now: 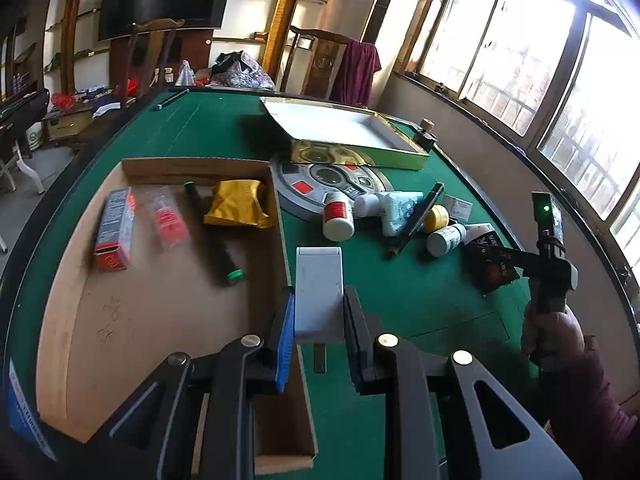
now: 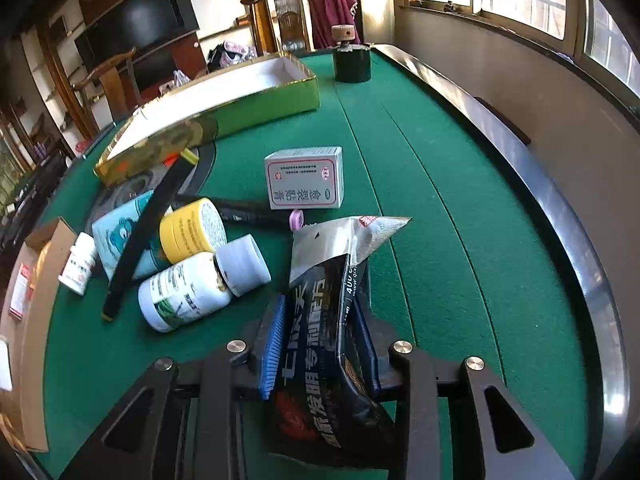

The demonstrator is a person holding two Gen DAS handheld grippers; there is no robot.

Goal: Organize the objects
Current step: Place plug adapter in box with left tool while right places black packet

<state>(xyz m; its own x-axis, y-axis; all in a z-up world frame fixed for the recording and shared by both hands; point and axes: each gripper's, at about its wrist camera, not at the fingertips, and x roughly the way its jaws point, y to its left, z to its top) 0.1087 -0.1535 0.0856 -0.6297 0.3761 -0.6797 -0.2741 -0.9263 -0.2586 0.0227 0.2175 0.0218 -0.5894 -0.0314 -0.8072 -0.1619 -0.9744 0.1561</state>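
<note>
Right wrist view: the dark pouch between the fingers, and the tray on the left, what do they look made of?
Dark pouch: likely foil-lined plastic film; glossy print, silvery crinkled torn top. Tray: apparently plain brown cardboard; matte, with raw cut edges and pen marks on its floor.

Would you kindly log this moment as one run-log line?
left gripper: shut on white box, beside cardboard tray | right gripper: shut on black foil pouch | loose items remain on green table

White flat box (image 1: 319, 292): upright, at the near right wall of the open cardboard tray (image 1: 160, 312). Black foil pouch (image 2: 320, 344): crumpled, torn top, right of the bottle cluster (image 2: 192, 276).
</note>
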